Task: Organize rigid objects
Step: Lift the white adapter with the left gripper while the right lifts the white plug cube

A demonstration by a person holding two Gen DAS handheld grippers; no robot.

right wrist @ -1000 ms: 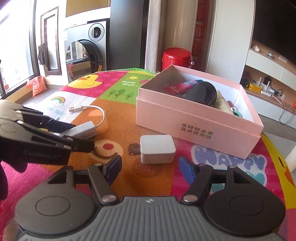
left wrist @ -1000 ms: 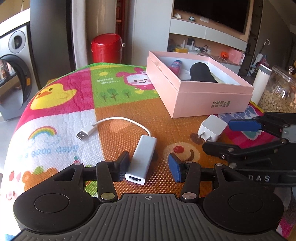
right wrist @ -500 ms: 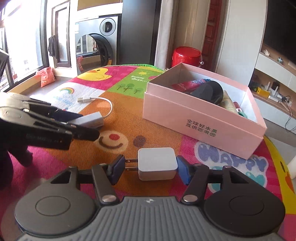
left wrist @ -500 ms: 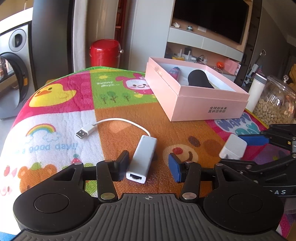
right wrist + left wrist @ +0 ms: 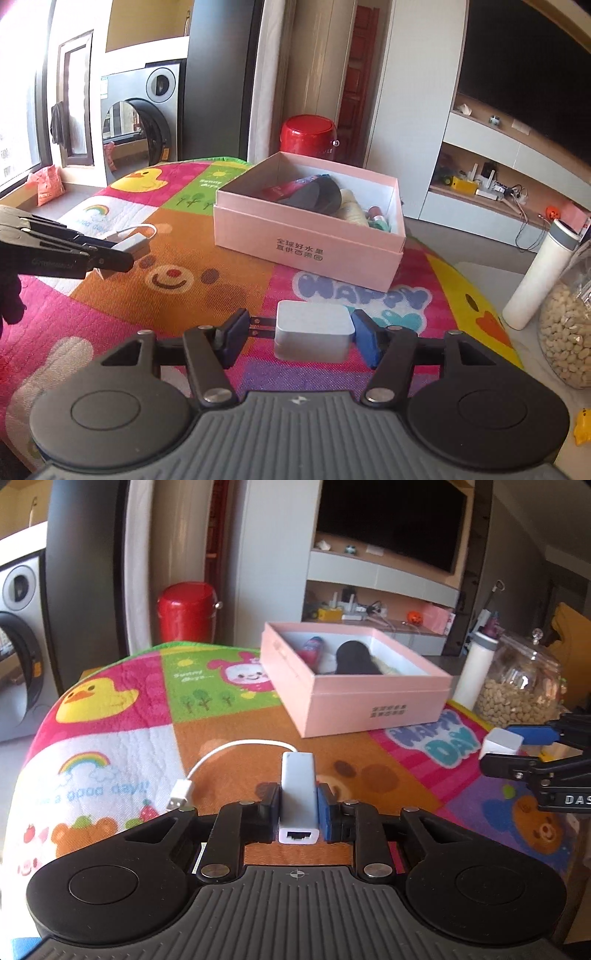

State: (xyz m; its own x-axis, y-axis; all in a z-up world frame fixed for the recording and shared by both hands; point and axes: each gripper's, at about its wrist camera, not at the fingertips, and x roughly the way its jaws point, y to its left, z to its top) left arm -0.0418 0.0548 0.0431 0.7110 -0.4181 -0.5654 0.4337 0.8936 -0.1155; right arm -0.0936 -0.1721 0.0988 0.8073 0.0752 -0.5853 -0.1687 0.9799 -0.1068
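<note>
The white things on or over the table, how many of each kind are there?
Adapter with cable: 1
Charger plug: 1
Bottle: 1
Total: 3

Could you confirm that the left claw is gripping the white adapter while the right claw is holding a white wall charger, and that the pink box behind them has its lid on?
Not quite: the pink box has no lid on; the right wrist view shows items inside. The left claw grips the white adapter, and the right claw holds the white wall charger.
</note>
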